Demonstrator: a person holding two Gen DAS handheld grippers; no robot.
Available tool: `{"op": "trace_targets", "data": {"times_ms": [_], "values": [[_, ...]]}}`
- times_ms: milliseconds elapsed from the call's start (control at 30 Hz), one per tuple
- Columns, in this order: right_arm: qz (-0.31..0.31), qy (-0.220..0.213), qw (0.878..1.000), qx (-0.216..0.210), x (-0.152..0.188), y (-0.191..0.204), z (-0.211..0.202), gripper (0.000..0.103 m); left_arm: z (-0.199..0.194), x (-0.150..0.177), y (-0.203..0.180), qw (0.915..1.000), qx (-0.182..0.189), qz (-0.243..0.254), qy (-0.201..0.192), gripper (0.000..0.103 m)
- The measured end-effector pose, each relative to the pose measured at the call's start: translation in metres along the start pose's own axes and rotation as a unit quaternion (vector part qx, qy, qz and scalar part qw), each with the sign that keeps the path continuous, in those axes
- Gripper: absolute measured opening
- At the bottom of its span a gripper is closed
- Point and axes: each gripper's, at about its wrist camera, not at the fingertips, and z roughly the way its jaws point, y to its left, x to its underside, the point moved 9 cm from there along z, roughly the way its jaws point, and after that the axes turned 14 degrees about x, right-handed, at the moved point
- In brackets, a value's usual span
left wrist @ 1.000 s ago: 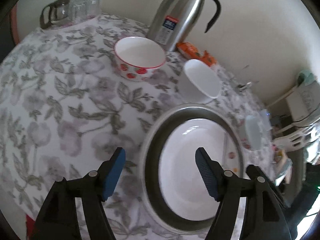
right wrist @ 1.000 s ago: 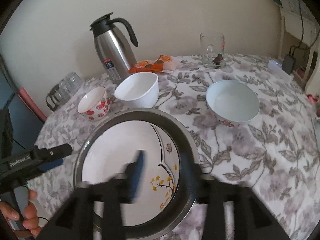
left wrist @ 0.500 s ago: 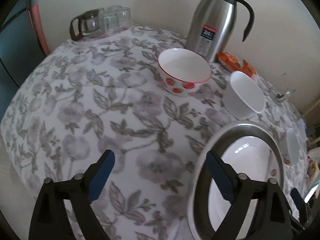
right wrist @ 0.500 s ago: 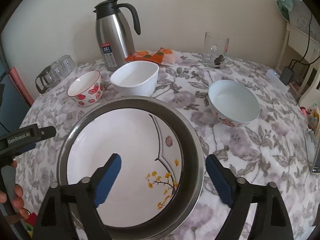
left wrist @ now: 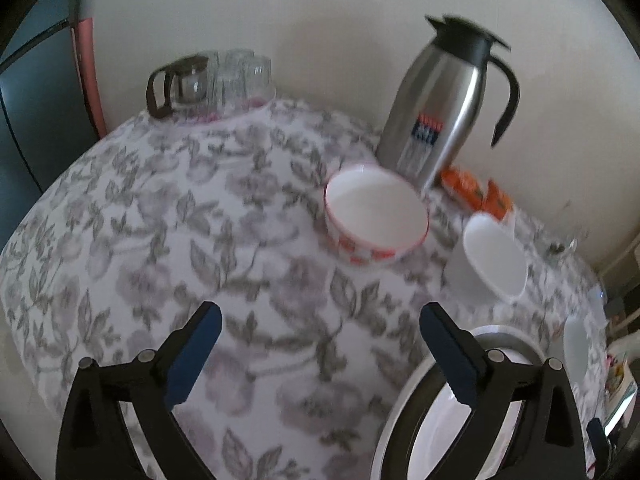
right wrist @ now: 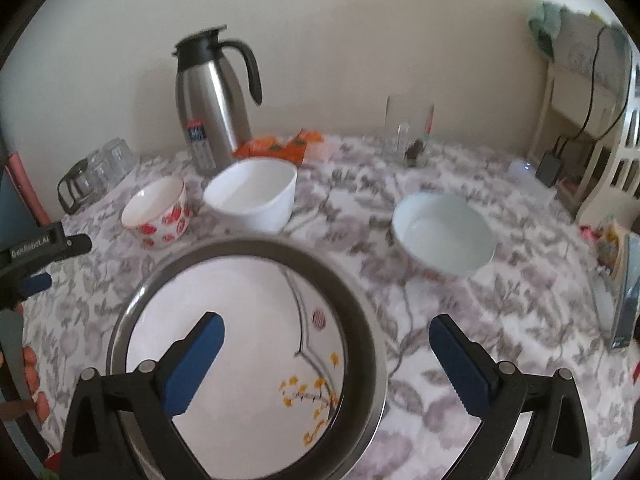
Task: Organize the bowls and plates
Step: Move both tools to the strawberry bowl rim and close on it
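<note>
Both sets of jaws are opening to near full spread and nothing is between either pair. My left gripper [left wrist: 320, 338] hangs over bare floral cloth; my right gripper [right wrist: 326, 344] straddles the near-right rim of the metal pan [right wrist: 360, 304], pads clear of it, with the white plate [right wrist: 224, 340] lying flat inside.

The relation that matters: the strawberry bowl [left wrist: 376, 218] sits straight ahead of my left jaws, a little right of centre, toward the table's far edge and just in front of the steel thermos [left wrist: 438, 112]. It's round, so no long axis to line up; any rim bite works. In the right wrist view that bowl sits off to the far left, by my left gripper's tip [right wrist: 40, 280], so the left hand is nearer. The plain white bowl [right wrist: 252, 194] stands just beside it, and the pale blue bowl [right wrist: 442, 238] lies ahead-right of my right jaws, toward the table's right edge. I'd judge that one is the right hand's.

Against a second ago: my left jaws were over the pan and plate; now the pan sits at lower right of that view and the strawberry bowl is ahead. Both grippers were narrower then.
</note>
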Motion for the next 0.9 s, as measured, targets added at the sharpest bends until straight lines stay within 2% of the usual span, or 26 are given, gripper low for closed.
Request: {"op": "trace_targets", "data": {"times_ms": [133,233,367,467,533,600,700,733,767,833,900], "values": [[-0.015,-0.006,1.000,-0.010,-0.016,0.012,-0.002,0.103,0.007,-0.021,0.003,0.9997,0.017,-0.013,-0.011,0.099],[-0.029,-0.009,0.999,-0.027,-0.033,0.028,-0.002,0.103,0.018,-0.033,0.010,0.9987,0.034,-0.038,-0.005,0.099],[-0.026,-0.003,0.996,-0.086,-0.066,0.059,-0.007,0.103,0.037,-0.045,0.024,0.9947,0.049,-0.088,0.020,0.099],[-0.019,0.004,0.991,-0.136,-0.095,0.089,-0.009,0.103,0.050,-0.054,0.033,0.9902,0.076,-0.116,0.020,0.099],[-0.014,0.017,0.986,-0.163,-0.111,0.113,-0.005,0.103,0.058,-0.061,0.040,0.9888,0.081,-0.124,0.018,0.099],[-0.001,0.041,0.982,-0.184,-0.120,0.138,0.006,0.098,0.066,-0.064,0.045,0.9867,0.089,-0.134,0.020,0.099],[0.010,0.082,0.980,-0.182,-0.124,0.167,0.033,0.079,0.081,-0.067,0.049,0.9816,0.117,-0.148,0.030,0.099],[0.010,0.093,0.980,-0.177,-0.123,0.174,0.041,0.070,0.085,-0.068,0.050,0.9820,0.119,-0.144,0.031,0.099],[0.009,0.106,0.980,-0.171,-0.121,0.182,0.052,0.067,0.088,-0.069,0.050,0.9828,0.118,-0.138,0.033,0.098],[0.007,0.124,0.978,-0.168,-0.115,0.195,0.068,0.063,0.096,-0.070,0.050,0.9820,0.127,-0.135,0.036,0.093],[0.001,0.141,0.976,-0.165,-0.107,0.205,0.082,0.055,0.106,-0.068,0.048,0.9794,0.139,-0.138,0.049,0.078]]}}
